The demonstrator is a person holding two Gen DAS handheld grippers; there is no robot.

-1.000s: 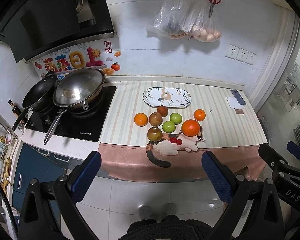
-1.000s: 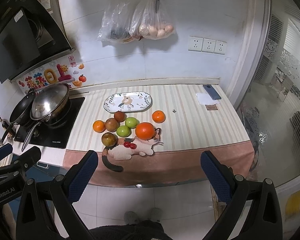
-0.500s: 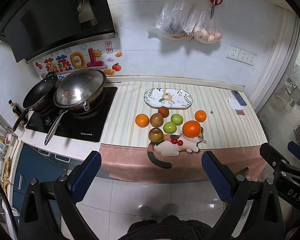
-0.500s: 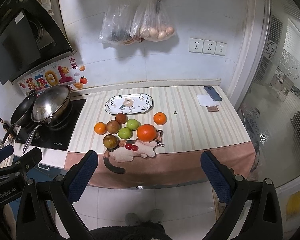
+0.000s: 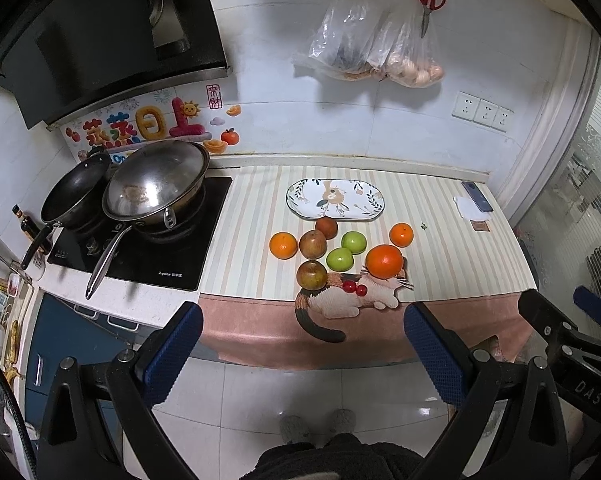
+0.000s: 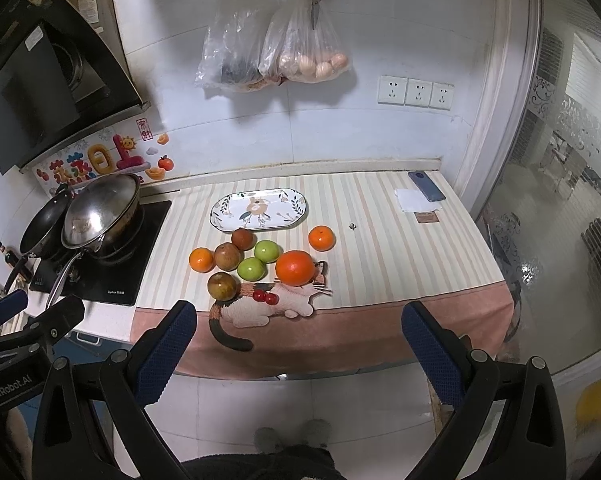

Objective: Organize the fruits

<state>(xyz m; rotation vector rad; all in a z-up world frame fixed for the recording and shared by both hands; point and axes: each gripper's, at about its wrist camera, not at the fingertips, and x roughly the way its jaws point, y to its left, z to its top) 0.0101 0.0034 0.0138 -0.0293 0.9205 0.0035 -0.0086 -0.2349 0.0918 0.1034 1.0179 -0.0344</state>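
While both hold back from the counter point(image 6: 400, 240) | left hand-held gripper point(image 5: 298, 344) spread, empty | right hand-held gripper point(image 6: 298, 344) spread, empty | fruits point(image 6: 256, 262) loose just before the empty plate point(image 6: 259, 210) | likely step: first reach; better to take an outer orange point(image 6: 321, 238) squarely, so neighbours do not roll.

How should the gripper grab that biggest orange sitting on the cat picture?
Grip the big round orange across its widest middle, coming down from above. Its right side is free, but a green apple sits near its left, so slide one finger carefully into that gap.
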